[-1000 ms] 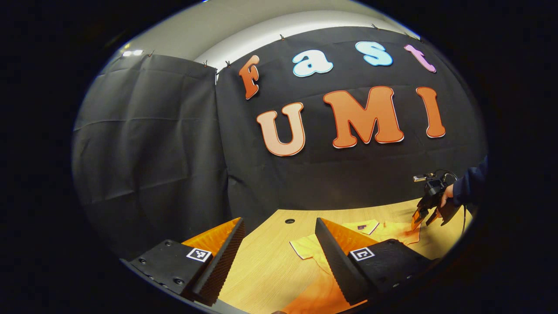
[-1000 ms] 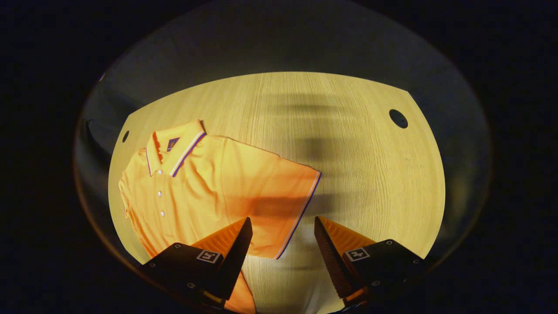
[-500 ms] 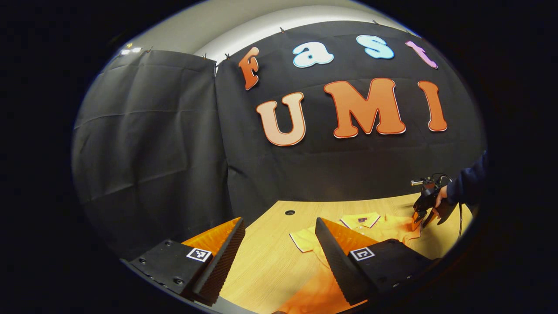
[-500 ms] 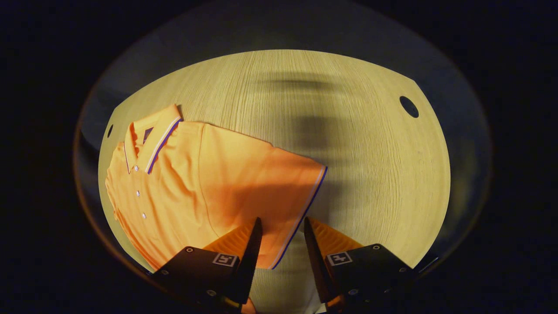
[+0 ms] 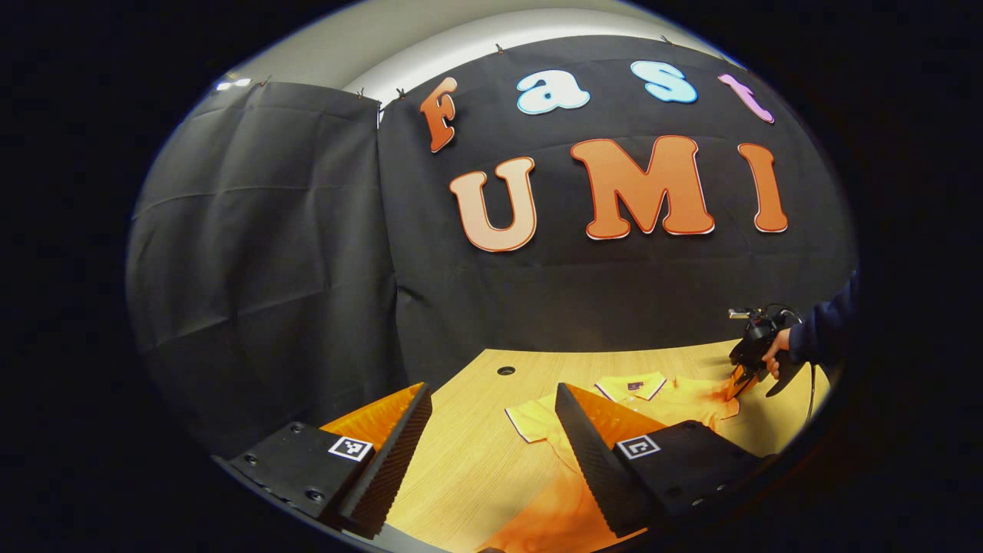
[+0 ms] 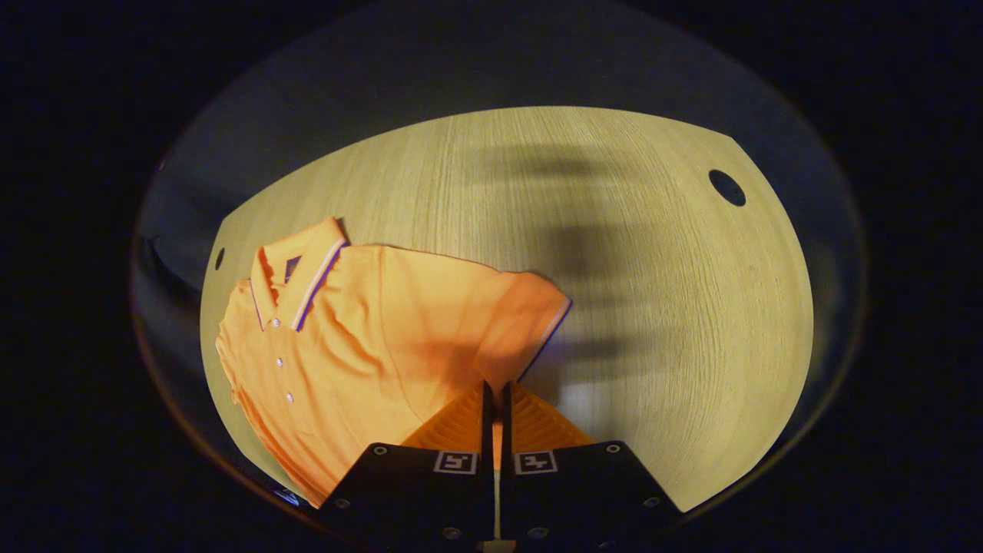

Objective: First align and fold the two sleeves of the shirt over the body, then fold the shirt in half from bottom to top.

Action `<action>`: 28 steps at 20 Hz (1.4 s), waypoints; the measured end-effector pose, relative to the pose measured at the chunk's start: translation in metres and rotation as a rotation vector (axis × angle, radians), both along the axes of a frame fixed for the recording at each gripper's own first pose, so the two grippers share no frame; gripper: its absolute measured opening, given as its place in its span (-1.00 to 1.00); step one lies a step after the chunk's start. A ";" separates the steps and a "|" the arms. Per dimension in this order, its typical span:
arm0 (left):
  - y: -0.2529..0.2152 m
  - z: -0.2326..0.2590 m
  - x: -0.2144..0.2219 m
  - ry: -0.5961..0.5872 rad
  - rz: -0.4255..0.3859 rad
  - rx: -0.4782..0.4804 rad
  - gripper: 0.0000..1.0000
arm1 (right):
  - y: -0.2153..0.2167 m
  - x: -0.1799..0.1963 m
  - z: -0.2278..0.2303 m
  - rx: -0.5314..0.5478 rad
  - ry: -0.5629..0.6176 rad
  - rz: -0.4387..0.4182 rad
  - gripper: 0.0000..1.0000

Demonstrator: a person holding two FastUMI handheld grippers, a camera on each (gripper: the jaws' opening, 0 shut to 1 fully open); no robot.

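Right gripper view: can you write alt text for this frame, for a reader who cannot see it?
The right gripper is shut on the striped-edged sleeve of an orange polo shirt, which lies buttoned and collar-up on a pale wooden table. The sleeve bunches where the fingers pinch it, and a round hole sits near the table's far corner.

No legible text shows anywhere; the shirt's (image 6: 369,322) collar label is too small.
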State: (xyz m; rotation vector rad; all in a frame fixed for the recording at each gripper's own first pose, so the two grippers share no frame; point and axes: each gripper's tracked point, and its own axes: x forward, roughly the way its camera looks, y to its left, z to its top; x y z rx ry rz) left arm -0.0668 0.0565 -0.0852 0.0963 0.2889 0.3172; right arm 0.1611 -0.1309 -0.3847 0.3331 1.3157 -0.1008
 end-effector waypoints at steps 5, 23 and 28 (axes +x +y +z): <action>0.012 0.000 0.002 -0.002 0.025 -0.012 0.99 | 0.022 0.013 0.031 -0.028 -0.069 0.091 -0.93; 0.050 -0.067 0.067 0.120 -0.048 -0.225 0.99 | 0.127 0.021 0.089 0.087 -0.206 0.202 0.27; 0.065 -0.120 0.134 0.292 -0.130 -0.392 0.98 | 0.104 0.008 0.120 -0.007 -0.306 0.080 0.77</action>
